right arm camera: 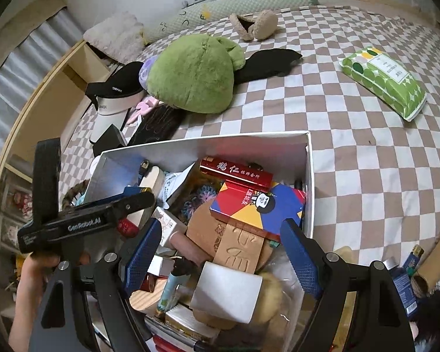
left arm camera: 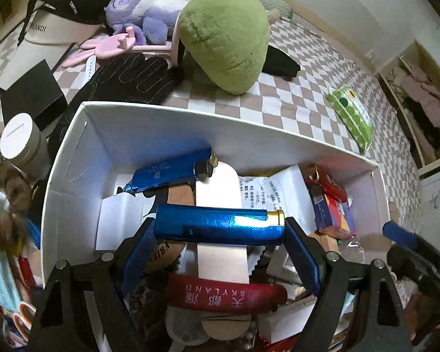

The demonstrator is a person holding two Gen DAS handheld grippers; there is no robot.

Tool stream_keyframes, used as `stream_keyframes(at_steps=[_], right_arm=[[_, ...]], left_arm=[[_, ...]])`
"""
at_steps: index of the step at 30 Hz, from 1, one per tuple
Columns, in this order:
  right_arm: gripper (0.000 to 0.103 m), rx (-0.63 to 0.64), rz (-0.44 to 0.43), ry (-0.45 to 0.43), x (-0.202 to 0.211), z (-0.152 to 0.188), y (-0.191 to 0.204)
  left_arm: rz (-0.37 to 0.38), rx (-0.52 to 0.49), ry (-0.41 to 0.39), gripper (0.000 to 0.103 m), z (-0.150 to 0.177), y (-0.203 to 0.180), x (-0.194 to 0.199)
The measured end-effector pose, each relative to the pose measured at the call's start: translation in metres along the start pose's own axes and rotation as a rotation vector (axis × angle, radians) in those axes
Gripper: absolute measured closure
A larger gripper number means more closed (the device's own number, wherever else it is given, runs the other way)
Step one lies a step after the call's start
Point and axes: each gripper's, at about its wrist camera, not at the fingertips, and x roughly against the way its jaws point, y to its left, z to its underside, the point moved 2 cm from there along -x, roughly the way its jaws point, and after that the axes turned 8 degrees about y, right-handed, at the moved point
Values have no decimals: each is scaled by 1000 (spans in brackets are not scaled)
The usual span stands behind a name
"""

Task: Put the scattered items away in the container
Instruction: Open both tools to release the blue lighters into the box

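Note:
My left gripper (left arm camera: 220, 228) is shut on a shiny blue tube with a gold cap (left arm camera: 217, 226), held crosswise over the white box (left arm camera: 73, 158). A second blue tube (left arm camera: 173, 170) lies inside the box among papers, a red case (left arm camera: 226, 296) and small cartons. My right gripper (right arm camera: 220, 234) is open and empty above the box's near right part (right arm camera: 308, 176), over a colourful carton (right arm camera: 258, 205) and a brown embossed piece (right arm camera: 234, 243). The left gripper's body (right arm camera: 82, 223) shows in the right wrist view.
The box sits on a checkered bed cover (right arm camera: 366, 152). Behind it lie a green plush (left arm camera: 226, 38), a purple plush (left arm camera: 143, 14), black gloves (left arm camera: 132, 79), a visor cap (left arm camera: 61, 14), a black cube (left arm camera: 29, 94), a white jar (left arm camera: 20, 143) and a green tissue pack (right arm camera: 384, 82).

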Motion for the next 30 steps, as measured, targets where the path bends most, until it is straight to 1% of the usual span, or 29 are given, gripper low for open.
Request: stream_keyframes(at_steps=[4, 14, 18, 22, 25, 27, 30], right_arm=[[20, 19, 3, 10, -3, 2, 4], [20, 40, 14, 20, -4, 6, 8], [20, 41, 14, 21, -3, 6, 8], [20, 43, 19, 19, -1, 6, 7], [20, 38, 17, 19, -1, 6, 6], [20, 36, 16, 17, 0, 6, 7], [20, 37, 13, 14, 2, 6, 8]], left_arm=[[10, 32, 2, 18, -1, 2, -2], [-19, 59, -7, 18, 0, 3, 0], [-60, 23, -25, 11, 2, -3, 4], [-103, -16, -43, 10, 4, -9, 7], [-171, -59, -60, 10, 6, -15, 9], [-200, -89, -65, 2, 7, -17, 8], [-245, -134, -72, 2, 8, -22, 6]])
